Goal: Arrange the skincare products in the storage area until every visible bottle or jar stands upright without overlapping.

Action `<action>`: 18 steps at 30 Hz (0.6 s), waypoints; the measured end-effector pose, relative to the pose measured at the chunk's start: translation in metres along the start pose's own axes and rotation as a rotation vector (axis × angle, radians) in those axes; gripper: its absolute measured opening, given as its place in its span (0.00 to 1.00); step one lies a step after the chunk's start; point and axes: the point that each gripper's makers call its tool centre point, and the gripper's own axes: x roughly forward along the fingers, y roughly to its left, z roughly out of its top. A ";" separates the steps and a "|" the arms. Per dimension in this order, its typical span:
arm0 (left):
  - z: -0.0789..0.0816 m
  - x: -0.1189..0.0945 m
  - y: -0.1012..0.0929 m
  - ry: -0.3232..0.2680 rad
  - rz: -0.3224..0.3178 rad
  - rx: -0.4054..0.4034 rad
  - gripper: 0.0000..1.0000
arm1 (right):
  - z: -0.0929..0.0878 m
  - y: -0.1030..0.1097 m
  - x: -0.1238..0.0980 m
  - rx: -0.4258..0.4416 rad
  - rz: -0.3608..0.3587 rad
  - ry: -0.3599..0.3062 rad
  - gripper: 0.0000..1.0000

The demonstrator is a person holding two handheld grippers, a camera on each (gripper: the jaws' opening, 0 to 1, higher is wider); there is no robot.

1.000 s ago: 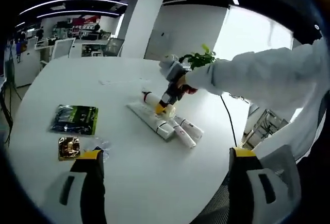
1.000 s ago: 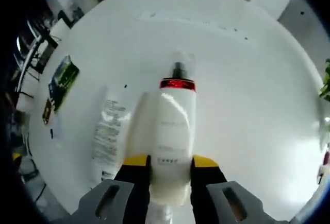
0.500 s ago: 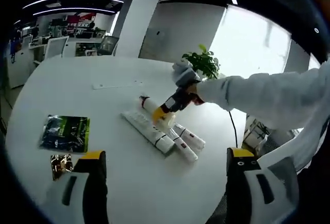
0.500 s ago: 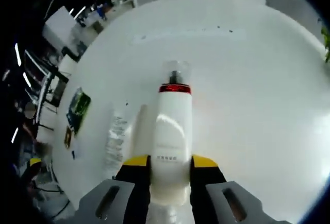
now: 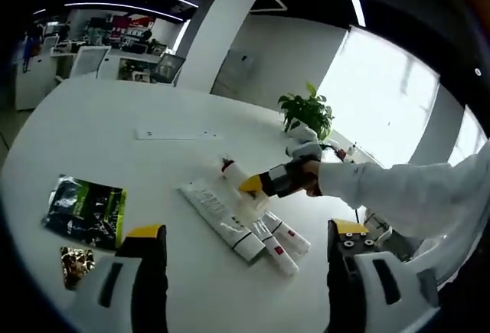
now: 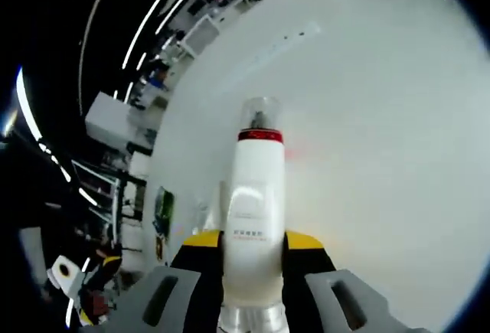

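Right tongs [image 6: 253,245] clamp the white pump bottle [image 6: 256,218], lifted off the desk [image 5: 115,134]; my left tongs [image 5: 241,256] hang apart, empty. Toward 12 o'clock, three tubes [image 5: 253,230] lie flat side by side. I judge nothing stands upright yet.

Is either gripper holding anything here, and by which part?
The right gripper clamps a white bottle by its lower body, capped end pointing away. The left gripper holds nothing, its jaws apart.
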 end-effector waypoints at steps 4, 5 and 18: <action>-0.001 0.008 0.001 0.011 -0.012 -0.019 0.77 | -0.008 0.002 -0.005 0.077 0.101 -0.052 0.20; -0.001 0.011 0.000 0.018 -0.026 -0.030 0.76 | -0.010 0.002 -0.006 0.094 0.117 -0.058 0.20; -0.005 0.049 0.001 0.068 -0.052 -0.085 0.68 | -0.030 0.008 -0.010 0.220 0.273 -0.128 0.20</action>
